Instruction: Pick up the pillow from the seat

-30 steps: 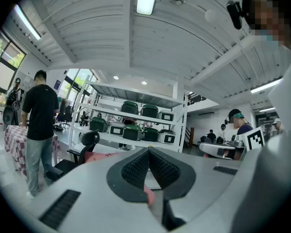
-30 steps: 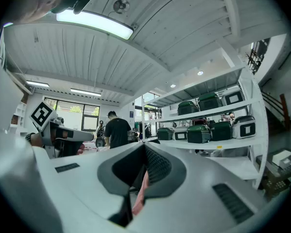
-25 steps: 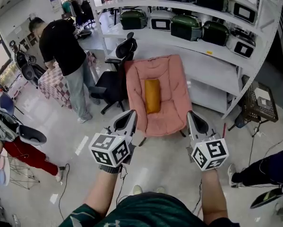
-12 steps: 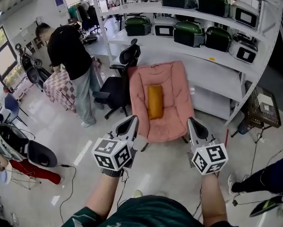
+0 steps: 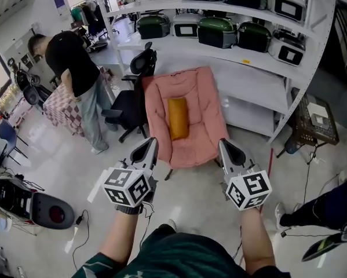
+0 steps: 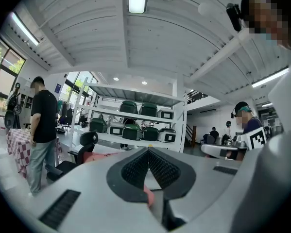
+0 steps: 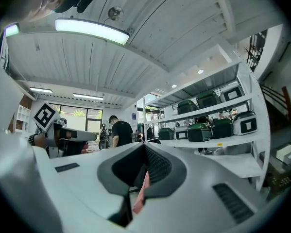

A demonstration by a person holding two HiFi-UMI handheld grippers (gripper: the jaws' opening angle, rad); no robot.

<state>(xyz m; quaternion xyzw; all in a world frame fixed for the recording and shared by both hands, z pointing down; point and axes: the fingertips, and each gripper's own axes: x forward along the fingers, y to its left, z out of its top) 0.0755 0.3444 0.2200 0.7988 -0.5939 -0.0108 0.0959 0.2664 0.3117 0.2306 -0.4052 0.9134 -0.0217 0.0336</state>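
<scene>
An orange pillow (image 5: 177, 118) lies lengthwise on the seat of a pink padded chair (image 5: 202, 106) in the middle of the head view. Both grippers hover side by side short of the chair's front edge, well apart from the pillow. My left gripper (image 5: 152, 141) points at the chair's left front corner, jaws shut and empty. My right gripper (image 5: 222, 142) points at the right front corner, also shut with nothing in it. In the left gripper view the closed left gripper (image 6: 148, 151) hides most of the chair; the right gripper (image 7: 145, 145) does the same in its own view.
A black office chair (image 5: 128, 102) stands just left of the pink chair. A person in a black shirt (image 5: 69, 57) stands by a checked table (image 5: 58, 106). White shelving (image 5: 260, 68) with green cases runs behind. A wire basket (image 5: 316, 120) and another person (image 5: 327, 207) are at the right.
The head view has shifted, so the chair and pillow sit slightly further left and higher. Both grippers stay shut and level, still short of the chair.
</scene>
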